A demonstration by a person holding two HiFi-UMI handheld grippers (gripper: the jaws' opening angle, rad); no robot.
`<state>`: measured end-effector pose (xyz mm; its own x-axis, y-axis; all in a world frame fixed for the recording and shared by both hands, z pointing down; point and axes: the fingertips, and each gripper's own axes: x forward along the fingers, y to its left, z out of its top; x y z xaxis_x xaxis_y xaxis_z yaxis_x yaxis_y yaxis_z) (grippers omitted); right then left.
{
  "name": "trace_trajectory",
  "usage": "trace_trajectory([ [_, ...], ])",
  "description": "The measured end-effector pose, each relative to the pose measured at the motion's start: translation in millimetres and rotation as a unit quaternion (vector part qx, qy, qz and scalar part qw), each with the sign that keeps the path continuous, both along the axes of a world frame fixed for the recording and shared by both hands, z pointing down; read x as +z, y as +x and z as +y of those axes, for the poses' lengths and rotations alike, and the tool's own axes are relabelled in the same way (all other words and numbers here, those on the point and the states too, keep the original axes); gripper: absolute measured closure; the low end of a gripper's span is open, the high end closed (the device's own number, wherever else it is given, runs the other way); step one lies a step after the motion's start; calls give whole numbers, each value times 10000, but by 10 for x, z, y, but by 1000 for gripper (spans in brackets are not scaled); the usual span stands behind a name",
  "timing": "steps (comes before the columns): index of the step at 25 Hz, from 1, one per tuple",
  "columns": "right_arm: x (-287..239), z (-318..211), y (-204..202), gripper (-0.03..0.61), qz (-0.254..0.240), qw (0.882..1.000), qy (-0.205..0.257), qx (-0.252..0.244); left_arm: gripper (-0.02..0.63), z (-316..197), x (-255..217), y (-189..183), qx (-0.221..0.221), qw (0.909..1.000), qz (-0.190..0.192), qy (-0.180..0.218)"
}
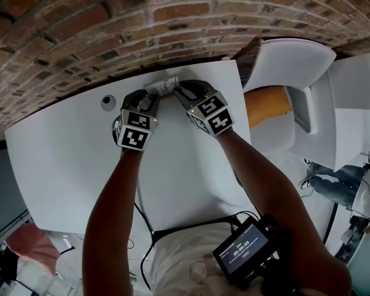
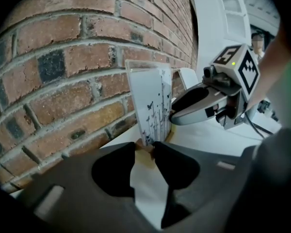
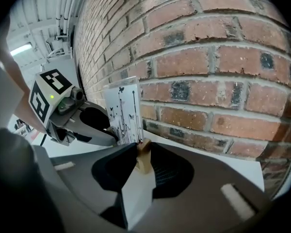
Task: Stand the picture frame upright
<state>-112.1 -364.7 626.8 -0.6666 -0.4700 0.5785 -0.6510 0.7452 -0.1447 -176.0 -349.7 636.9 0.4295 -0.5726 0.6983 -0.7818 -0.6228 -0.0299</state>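
Note:
A small picture frame with a white butterfly-and-grass print stands upright at the far edge of the white table, close to the brick wall. In the left gripper view the picture frame rises just beyond my left gripper, whose jaws pinch its tan wooden foot. In the right gripper view the picture frame stands past my right gripper, which clamps a tan wooden block at its base. From the head view, the left gripper and right gripper meet the frame from either side.
The brick wall runs right behind the frame. A round grommet sits in the table to the left. A white chair with an orange cushion stands to the right. A small screen device hangs at the person's waist.

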Motion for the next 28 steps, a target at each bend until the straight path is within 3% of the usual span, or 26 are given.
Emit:
trace_trajectory([
  [7,21,7,34,483,-235,9992,-160,281,474,-23,42,21,54,9998,145,-92],
  [15,9,42,90,464,-214,9991,-133,330,443,44,57,-48,-184,9994,233,-186],
  [21,-63,83,151,462,-308,9987,-94,396,442,262,61,-111,-312,9979,498,-267],
  [28,-225,298,149,479,-436,9981,-76,438,449,717,-68,-114,-761,9907,1085,-302],
])
